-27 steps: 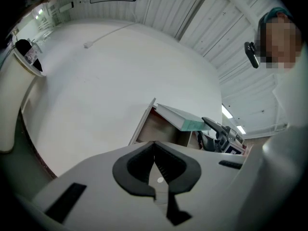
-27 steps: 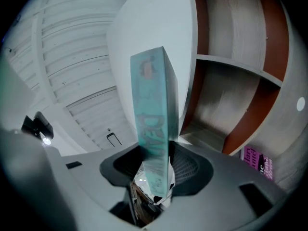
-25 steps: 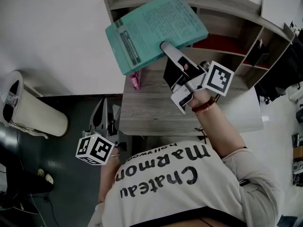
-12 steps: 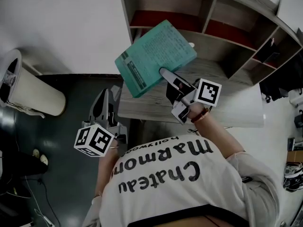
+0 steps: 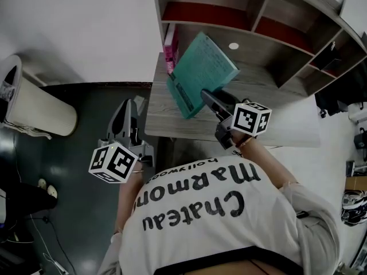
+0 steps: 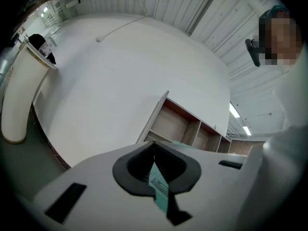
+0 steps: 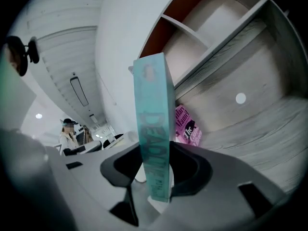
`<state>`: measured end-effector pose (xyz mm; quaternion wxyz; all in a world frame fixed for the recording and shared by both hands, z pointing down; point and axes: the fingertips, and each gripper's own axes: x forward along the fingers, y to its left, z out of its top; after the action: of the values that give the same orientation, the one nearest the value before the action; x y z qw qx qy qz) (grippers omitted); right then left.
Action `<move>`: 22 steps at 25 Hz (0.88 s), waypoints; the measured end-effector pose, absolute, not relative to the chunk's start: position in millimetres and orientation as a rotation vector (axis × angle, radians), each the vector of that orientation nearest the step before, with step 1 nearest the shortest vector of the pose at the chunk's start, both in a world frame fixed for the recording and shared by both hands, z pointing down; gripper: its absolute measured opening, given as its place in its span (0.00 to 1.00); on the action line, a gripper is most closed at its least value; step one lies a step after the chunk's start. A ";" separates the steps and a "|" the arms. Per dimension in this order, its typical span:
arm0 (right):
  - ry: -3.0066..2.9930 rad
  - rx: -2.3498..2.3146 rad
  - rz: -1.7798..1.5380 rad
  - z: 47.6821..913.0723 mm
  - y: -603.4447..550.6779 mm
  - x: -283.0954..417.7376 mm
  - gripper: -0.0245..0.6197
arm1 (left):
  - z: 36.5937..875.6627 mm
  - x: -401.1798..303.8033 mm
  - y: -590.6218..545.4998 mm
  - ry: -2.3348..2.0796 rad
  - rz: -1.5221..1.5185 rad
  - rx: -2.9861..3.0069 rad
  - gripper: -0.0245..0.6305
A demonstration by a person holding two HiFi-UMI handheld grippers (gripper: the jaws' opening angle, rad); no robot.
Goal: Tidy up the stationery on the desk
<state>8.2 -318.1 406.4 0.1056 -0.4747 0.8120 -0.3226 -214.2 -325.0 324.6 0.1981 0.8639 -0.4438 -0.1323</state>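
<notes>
Progress: I'd judge the tidying as midway. One book is lifted and carried but not yet put down, and I see no other loose items on the wooden surface (image 5: pixel 172 125).
Already in place: a pink book (image 5: pixel 170 47) stands upright at the left end of the surface, close against the side wall of the shelf unit (image 5: pixel 252 17). It looks put away.
What is left: as I read it, the green book (image 5: pixel 202 70) needs standing somewhere, and the spot beside the pink one seems likely. The shelf compartments that show in the upper part of the head view look empty.
Where the book is: in the air above the left half of the surface, in front of the shelf unit and just right of the pink book. It is tilted, with its spine edge toward the lower left of the head view.
Look of the book: a slim teal paperback with a printed cover. Dark lettering runs along the spine, which stands nearly upright in the right gripper view.
Right claw (image 7: pixel 155 166): clamped on the book's lower end, one jaw on each cover.
Left claw (image 6: pixel 154 148): jaws pressed together with nothing between them. It hangs at the lower left of the head view, off the surface and over the dark floor.
</notes>
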 end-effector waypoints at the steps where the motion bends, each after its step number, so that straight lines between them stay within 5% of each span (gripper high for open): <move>1: 2.405 -1.441 -0.933 410.4 -319.4 9.8 0.32 | 327.1 -215.5 -326.2 -1.238 -0.368 2.413 0.06; 22: 2.492 -1.952 -0.731 454.5 -418.9 30.1 0.32 | 387.5 -280.4 -331.2 -1.415 -0.273 2.196 0.06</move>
<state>30.1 -418.9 454.5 -0.0537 -0.5998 0.7660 -0.2248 -280.4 -331.2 387.5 0.2548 0.8084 -0.5211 -0.1004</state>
